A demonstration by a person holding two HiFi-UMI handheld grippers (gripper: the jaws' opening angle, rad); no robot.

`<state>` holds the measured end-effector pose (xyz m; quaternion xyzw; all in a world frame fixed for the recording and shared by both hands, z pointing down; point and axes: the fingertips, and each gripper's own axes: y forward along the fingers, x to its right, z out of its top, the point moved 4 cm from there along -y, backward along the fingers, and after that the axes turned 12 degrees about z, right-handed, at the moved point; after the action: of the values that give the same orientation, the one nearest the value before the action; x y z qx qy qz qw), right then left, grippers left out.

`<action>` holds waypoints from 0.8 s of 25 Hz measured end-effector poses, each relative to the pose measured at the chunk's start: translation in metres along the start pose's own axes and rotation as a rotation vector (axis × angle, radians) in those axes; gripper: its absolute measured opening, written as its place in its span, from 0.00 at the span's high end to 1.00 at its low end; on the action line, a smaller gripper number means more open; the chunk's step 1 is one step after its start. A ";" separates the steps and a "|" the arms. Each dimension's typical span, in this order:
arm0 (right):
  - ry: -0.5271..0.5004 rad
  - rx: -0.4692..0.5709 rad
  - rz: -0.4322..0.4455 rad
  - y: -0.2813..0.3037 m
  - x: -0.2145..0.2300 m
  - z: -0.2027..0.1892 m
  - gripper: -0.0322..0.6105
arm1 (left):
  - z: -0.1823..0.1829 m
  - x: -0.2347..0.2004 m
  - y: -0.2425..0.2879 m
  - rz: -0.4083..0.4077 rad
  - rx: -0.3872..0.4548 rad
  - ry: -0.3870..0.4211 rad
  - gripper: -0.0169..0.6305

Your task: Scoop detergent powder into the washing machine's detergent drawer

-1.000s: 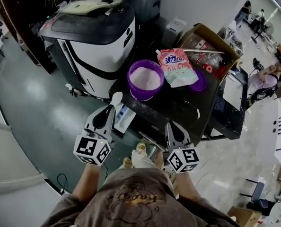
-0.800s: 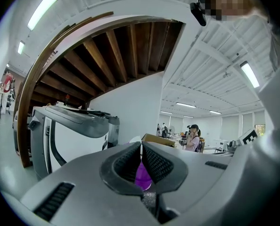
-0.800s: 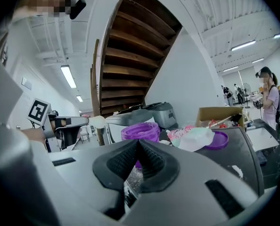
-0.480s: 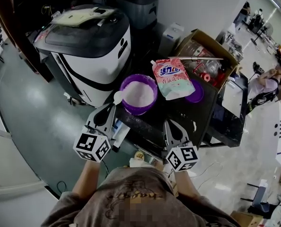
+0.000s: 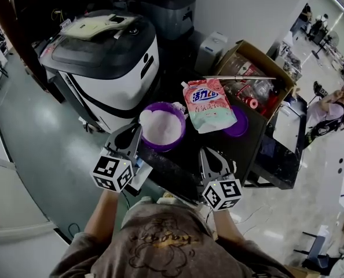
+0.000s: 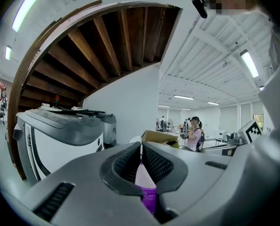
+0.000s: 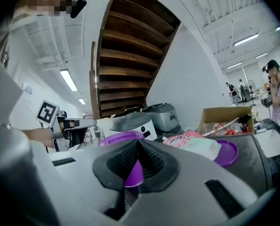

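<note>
Your left gripper (image 5: pixel 135 133) is clamped on the scoop (image 5: pixel 144 118). Its bowl sits at the tub's (image 5: pixel 163 147) left rim by the powder (image 5: pixel 163 129), though I can't tell if they touch. Your right gripper (image 5: pixel 210 153) is closed and empty at the table's (image 5: pixel 230 149) near edge. The washer (image 5: pixel 102 57) stands to the left.

Scoop (image 5: pixel 144 118) handle hidden in left tool (image 5: pixel 136 129).
</note>
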<state>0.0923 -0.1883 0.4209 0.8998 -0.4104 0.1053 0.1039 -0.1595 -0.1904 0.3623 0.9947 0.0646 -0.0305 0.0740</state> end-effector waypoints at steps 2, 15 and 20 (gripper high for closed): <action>0.005 0.003 -0.001 0.003 0.003 0.001 0.95 | -0.002 -0.001 0.009 -0.027 -0.026 0.012 0.94; 0.008 0.029 -0.063 0.020 0.003 0.004 0.95 | -0.008 -0.001 0.053 -0.291 -0.169 0.251 0.93; 0.009 0.027 -0.082 0.025 0.004 -0.002 0.95 | -0.012 0.001 0.069 -0.399 -0.213 0.393 0.94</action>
<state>0.0758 -0.2063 0.4263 0.9168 -0.3711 0.1108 0.0979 -0.1484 -0.2559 0.3840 0.9359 0.2745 0.1557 0.1566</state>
